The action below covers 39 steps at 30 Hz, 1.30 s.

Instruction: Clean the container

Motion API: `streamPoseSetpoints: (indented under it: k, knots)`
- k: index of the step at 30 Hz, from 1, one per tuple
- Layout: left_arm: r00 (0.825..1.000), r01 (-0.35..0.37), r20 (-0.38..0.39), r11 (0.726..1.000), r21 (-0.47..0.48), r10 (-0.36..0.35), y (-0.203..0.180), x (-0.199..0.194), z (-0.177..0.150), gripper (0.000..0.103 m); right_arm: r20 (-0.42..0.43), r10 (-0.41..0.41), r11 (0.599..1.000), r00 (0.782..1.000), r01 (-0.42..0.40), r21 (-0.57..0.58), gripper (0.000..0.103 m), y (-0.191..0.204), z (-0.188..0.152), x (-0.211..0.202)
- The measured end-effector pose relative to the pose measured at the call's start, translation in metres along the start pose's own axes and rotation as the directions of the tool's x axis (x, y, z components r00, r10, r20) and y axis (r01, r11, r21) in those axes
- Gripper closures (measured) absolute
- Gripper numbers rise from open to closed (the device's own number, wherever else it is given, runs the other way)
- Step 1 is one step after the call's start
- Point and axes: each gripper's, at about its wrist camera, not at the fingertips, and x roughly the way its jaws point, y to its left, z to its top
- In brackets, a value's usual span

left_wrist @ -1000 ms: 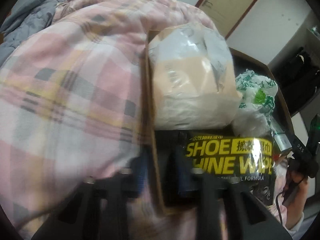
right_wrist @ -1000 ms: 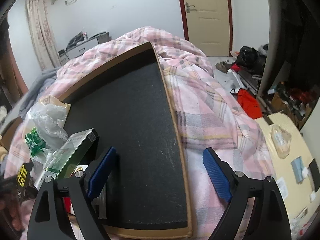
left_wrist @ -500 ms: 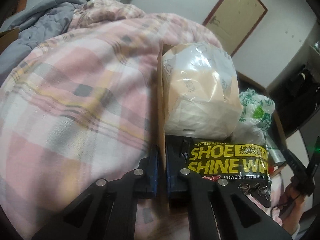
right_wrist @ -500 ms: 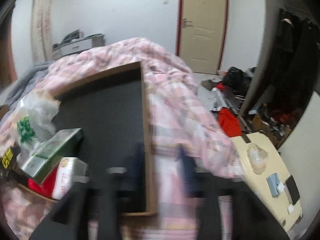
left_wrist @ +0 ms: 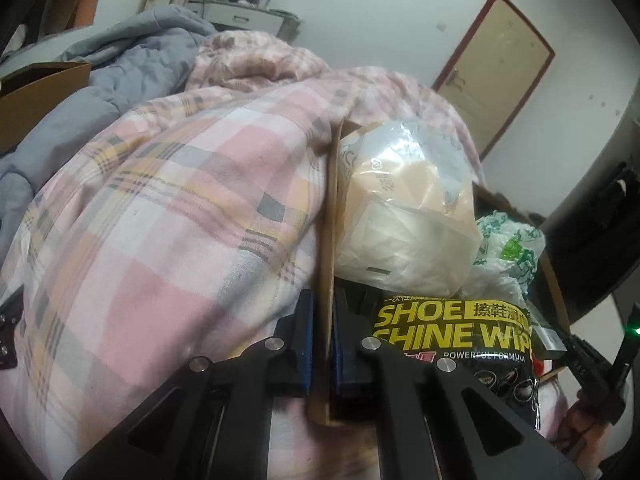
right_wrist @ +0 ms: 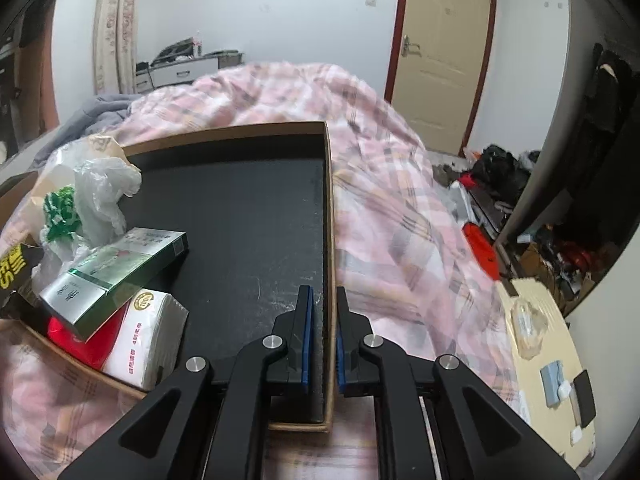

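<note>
While the black pack (left_wrist: 452, 330) reads "SHOE SHINE WIP… POWERFUL FORMULA", both the left gripper (left_wrist: 322, 344) and right gripper (right_wrist: 322, 340) are clamped on opposite walls of the box (right_wrist: 329, 216) on the bed (left_wrist: 168, 216).

Left gripper (left_wrist: 321, 340): matte black angular linkage arms, triangular cut-outs low down, round silver pivot screws at joints, blue ribbed pads (left_wrist: 306, 344) on inner faces.

Right gripper (right_wrist: 321, 342): same build (black frame, four silver screws, blue pads (right_wrist: 306, 344)). In left view at 4 o'clock, its dark body with green indicator light.
</note>
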Motion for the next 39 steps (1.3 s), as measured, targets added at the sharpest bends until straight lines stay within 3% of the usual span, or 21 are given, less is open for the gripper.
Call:
streamPoseSetpoints:
  k: [3, 8, 12, 16, 23, 31, 36, 38, 39]
  knots:
    - [0.997, 0.071, 0.012, 0.997, -0.039, -0.070, 0.006, -0.002, -0.002, 0.098, -0.045, -0.015, 1.000, 0.999, 0.015, 0.015, 0.096, -0.005, 0.008, 0.003]
    - [0.999, 0.043, 0.027, 0.999, -0.027, -0.042, 0.015, 0.003, 0.001, 0.098, -0.152, -0.067, 0.997, 0.986, 0.059, -0.058, 0.096, 0.013, 0.018, 0.016]
    - [0.998, 0.055, 0.019, 0.998, -0.015, -0.055, 0.009, 0.003, 0.001, 0.098, -0.166, -0.096, 0.995, 0.981, 0.088, -0.057, 0.094, 0.013, 0.010, 0.011]
    - [1.000, 0.012, 0.027, 0.999, 0.050, -0.014, -0.004, 0.008, -0.003, 0.097, -0.153, -0.089, 0.996, 0.984, 0.083, -0.044, 0.094, 0.005, 0.005, 0.016]
    - [0.999, 0.003, 0.045, 0.997, 0.076, -0.007, -0.006, 0.005, -0.008, 0.097, -0.119, -0.072, 0.996, 0.990, 0.065, -0.055, 0.094, 0.005, 0.005, 0.013]
    - [0.997, 0.073, 0.002, 0.997, 0.034, -0.073, 0.009, 0.011, 0.002, 0.097, -0.115, -0.059, 0.998, 0.992, 0.054, -0.045, 0.094, 0.008, 0.005, 0.013]
    - [0.986, 0.085, 0.143, 0.996, 0.003, -0.085, 0.015, -0.038, 0.005, 0.097, -0.079, -0.025, 0.999, 0.997, 0.022, -0.032, 0.092, 0.008, 0.004, -0.015]
    - [0.981, 0.093, 0.169, 0.996, 0.010, -0.093, 0.012, -0.048, 0.009, 0.097, -0.039, 0.001, 1.000, 0.999, -0.001, -0.008, 0.091, 0.005, 0.011, -0.035]
    - [0.981, 0.089, 0.173, 0.996, 0.020, -0.092, 0.008, -0.051, 0.010, 0.097, -0.004, -0.012, 1.000, 1.000, 0.012, -0.005, 0.086, 0.005, 0.015, -0.043]
